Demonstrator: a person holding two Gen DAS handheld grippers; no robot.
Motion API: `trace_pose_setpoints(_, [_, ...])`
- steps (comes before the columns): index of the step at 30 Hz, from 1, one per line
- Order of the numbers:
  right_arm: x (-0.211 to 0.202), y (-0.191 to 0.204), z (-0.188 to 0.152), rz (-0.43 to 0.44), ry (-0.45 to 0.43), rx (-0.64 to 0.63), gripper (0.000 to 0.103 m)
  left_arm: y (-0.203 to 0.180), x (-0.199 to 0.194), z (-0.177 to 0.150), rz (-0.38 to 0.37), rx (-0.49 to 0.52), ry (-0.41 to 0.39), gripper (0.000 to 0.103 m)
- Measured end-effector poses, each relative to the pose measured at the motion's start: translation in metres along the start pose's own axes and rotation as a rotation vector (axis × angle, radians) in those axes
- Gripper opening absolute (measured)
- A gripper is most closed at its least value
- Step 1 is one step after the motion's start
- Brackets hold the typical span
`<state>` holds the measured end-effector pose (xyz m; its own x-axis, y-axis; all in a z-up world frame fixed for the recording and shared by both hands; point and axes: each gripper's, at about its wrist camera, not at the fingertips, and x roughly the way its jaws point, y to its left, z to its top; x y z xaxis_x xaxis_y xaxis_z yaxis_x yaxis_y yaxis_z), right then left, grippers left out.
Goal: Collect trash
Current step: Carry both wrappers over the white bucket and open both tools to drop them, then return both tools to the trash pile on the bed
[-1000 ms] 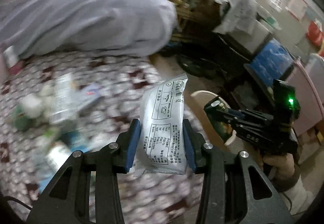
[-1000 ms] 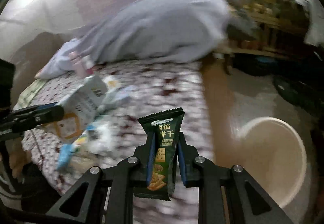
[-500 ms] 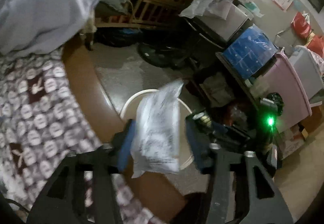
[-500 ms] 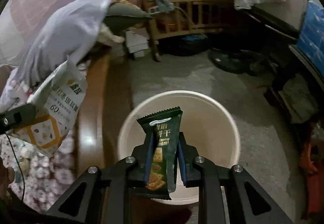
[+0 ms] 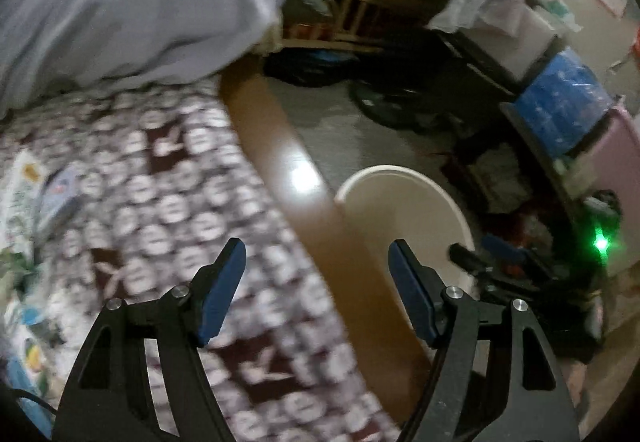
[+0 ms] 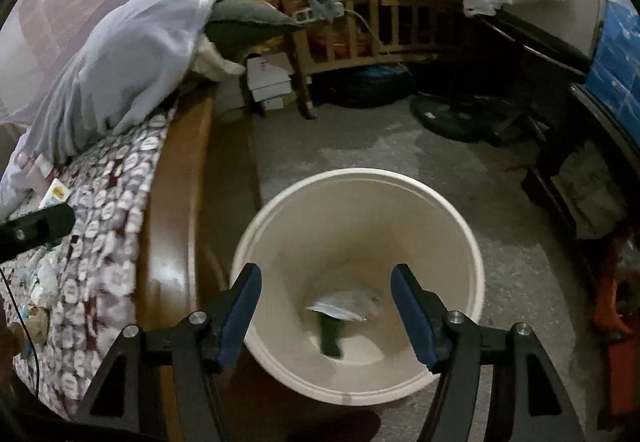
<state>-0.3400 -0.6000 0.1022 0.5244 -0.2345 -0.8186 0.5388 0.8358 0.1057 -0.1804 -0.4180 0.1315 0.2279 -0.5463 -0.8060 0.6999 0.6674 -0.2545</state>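
**Two wrappers in the bin, more litter waiting on the bed**

My right fingers (image 6: pixel 326 312) hang over the round cream plastic bin (image 6: pixel 460 226), which stands on the grey speckled floor (image 6: pixel 360 146) just beside the bed's glossy brown wooden rail (image 6: pixel 168 242). Their blue pads are spreading apart with nothing between them. At the bottom of the bin lie a dark green snack wrapper (image 6: pixel 331 338) and a pale, silvery-white crinkled packet (image 6: pixel 340 308), the packet partly overlapping the green one's upper end. So that pair counts as collected, by my reading.

My left fingers (image 5: pixel 316 288) are also widening and hold nothing; they hover over the bed's edge, above the patterned maroon-and-white bedspread (image 5: pixel 168 202), which looks soft and quilted. The bin's smooth rim (image 5: pixel 400 172) shows beyond the rail in this view.

What is left: near the far left of the bedspread sits a scatter of flat paper and foil-like litter (image 5: pixel 36 194), blurred, so I cannot tell each piece apart. A further small packet (image 6: pixel 58 192) lies by the rumpled lavender-grey blanket (image 6: pixel 128 66). I judge the job partway done; thin, light wrappers like these should pinch easily but may slip or flutter.
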Motion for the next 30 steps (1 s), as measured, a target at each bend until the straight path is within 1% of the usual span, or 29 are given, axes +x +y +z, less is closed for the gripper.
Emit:
trace_pose_setpoints(2, [-0.001, 0.011, 0.002, 0.013, -0.006, -0.005, 0.065, 0.008, -0.004, -0.005, 0.044, 0.0, -0.008, 0.073])
trace_pose_setpoints(4, [-0.005, 0.023, 0.004, 0.024, -0.013, -0.016, 0.065, 0.018, -0.01, -0.011, 0.07, 0.002, -0.017, 0.073])
trace_pose_setpoints(7, [-0.009, 0.041, 0.005, 0.031, -0.017, -0.035, 0.065, 0.026, -0.019, -0.015, 0.105, -0.005, -0.031, 0.073])
trace_pose_setpoints(9, [-0.011, 0.052, 0.005, 0.042, -0.016, -0.047, 0.065, 0.033, -0.024, -0.018, 0.116, -0.007, -0.038, 0.073])
trace_pose_setpoints(17, [-0.019, 0.104, 0.002, 0.087, -0.025, -0.106, 0.066, 0.063, -0.057, -0.03, 0.218, -0.01, -0.091, 0.073])
trace_pose_setpoints(26, [-0.022, 0.164, 0.0, 0.145, -0.028, -0.149, 0.067, 0.107, -0.093, -0.05, 0.299, -0.053, -0.151, 0.073])
trace_pose_setpoints(30, [-0.023, 0.188, -0.002, 0.158, -0.027, -0.188, 0.067, 0.129, -0.107, -0.059, 0.317, -0.085, -0.159, 0.073])
